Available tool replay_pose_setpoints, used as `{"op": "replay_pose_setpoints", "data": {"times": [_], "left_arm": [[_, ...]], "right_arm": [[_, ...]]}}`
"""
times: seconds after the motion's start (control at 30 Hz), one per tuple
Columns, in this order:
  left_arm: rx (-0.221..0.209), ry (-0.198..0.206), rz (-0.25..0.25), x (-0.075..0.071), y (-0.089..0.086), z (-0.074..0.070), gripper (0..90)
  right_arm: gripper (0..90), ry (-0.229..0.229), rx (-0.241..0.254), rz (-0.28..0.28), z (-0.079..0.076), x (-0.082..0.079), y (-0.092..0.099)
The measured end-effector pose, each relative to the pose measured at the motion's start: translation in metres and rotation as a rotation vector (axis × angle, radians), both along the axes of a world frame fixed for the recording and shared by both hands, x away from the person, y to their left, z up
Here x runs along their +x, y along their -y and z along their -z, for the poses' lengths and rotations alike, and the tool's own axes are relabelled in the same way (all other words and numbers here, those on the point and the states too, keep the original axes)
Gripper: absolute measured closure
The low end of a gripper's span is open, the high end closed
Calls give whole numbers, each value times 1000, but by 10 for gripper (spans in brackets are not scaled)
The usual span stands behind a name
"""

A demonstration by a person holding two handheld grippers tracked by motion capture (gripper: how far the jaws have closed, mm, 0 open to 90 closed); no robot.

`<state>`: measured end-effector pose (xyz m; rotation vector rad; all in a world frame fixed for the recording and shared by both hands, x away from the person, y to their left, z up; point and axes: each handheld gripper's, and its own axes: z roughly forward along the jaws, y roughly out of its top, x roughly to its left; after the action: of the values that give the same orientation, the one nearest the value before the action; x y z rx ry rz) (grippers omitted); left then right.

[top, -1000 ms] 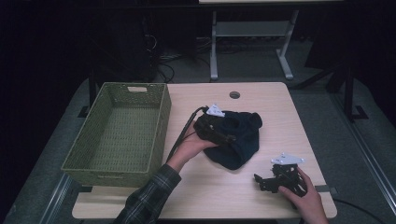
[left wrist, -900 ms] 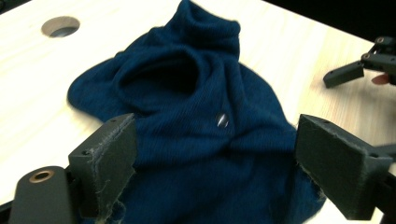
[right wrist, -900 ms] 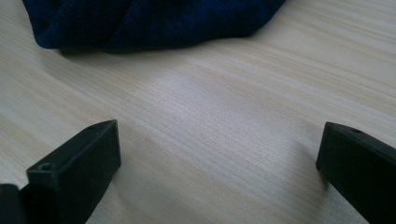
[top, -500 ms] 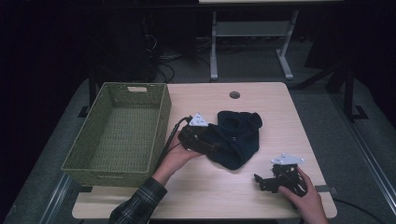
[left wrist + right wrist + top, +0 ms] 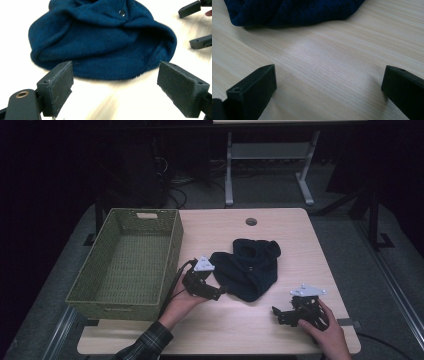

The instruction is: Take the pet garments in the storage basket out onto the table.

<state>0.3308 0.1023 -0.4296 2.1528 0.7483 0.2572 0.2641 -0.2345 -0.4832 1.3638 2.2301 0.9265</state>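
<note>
The left gripper (image 5: 216,292) has drawn back off the blue hat (image 5: 248,267), jaws wide apart; the hat lies flatter now. The right gripper (image 5: 280,312) stays put, also spread open.

A green woven basket (image 5: 125,260) stands empty just to the left of the left gripper, its long side running along the table's left edge, a handle slot in its far wall. The light wooden table (image 5: 280,330) has a round cable hole (image 5: 251,221) well beyond both grippers. Farther back, a white metal stand (image 5: 267,165) rests on the floor.
</note>
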Motion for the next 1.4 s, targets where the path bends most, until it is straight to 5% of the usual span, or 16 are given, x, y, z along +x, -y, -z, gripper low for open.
{"op": "replay_pose_setpoints", "data": {"times": [0.37,0.97,1.4], "left_arm": [[36,-19,-6,-19,-11,17,130],[129,-35,10,-25,-2,41,128],[95,11,5,-27,-5,49,127]], "right_arm": [[0,0,0,-1,0,0,0],[0,0,0,-1,0,0,0],[0,0,2,1,0,0,0]]}}
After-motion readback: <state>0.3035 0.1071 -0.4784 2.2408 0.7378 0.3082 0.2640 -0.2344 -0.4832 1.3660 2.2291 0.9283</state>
